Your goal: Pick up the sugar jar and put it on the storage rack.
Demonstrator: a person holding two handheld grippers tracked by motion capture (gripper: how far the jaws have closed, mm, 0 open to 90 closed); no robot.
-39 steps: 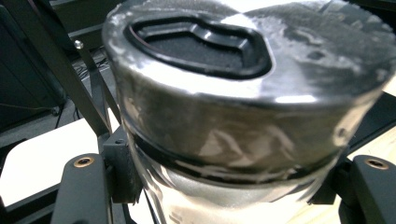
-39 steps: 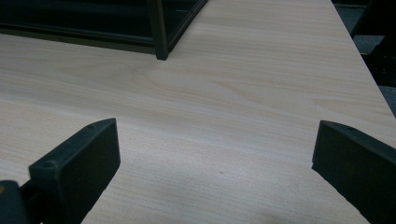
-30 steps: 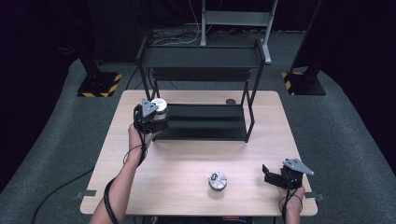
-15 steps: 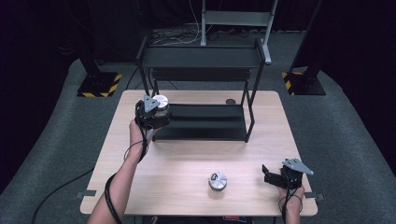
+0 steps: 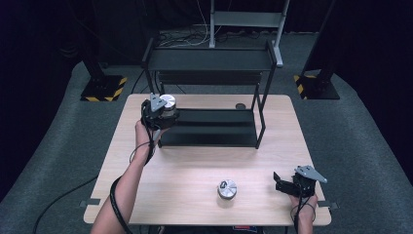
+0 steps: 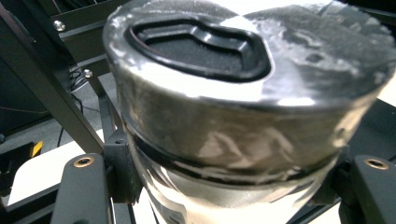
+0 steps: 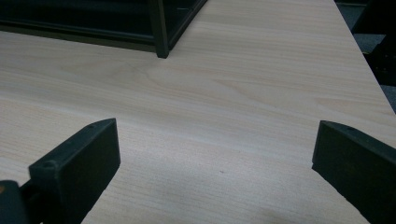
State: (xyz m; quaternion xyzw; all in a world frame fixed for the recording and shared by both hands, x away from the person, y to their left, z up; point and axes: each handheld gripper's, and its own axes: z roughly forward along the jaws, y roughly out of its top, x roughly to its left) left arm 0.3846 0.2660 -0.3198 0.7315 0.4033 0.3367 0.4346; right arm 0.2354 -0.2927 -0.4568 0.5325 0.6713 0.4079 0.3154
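Observation:
My left gripper (image 5: pixel 163 113) is shut on a silver tin can (image 5: pixel 168 104) and holds it up at the left end of the black two-tier rack (image 5: pixel 209 127), by the lower shelf. In the left gripper view the can (image 6: pixel 243 98) sits between both black jaws, its ring-pull lid facing up. A second silver can (image 5: pixel 227 188) stands on the wooden table (image 5: pixel 195 165) near the front edge. My right gripper (image 5: pixel 280 184) rests low at the front right corner, open, with only bare tabletop between its fingers (image 7: pixel 79 163).
The rack's front right leg (image 7: pixel 159 32) stands ahead of the right gripper. A small dark round object (image 5: pixel 240 106) lies on the table behind the lower shelf. Grey carpet and black stands with yellow-striped bases (image 5: pixel 104 88) surround the table.
My left gripper has carried the can a little up and to the right, toward the rack's left end. The right gripper and the can on the table have stayed put.

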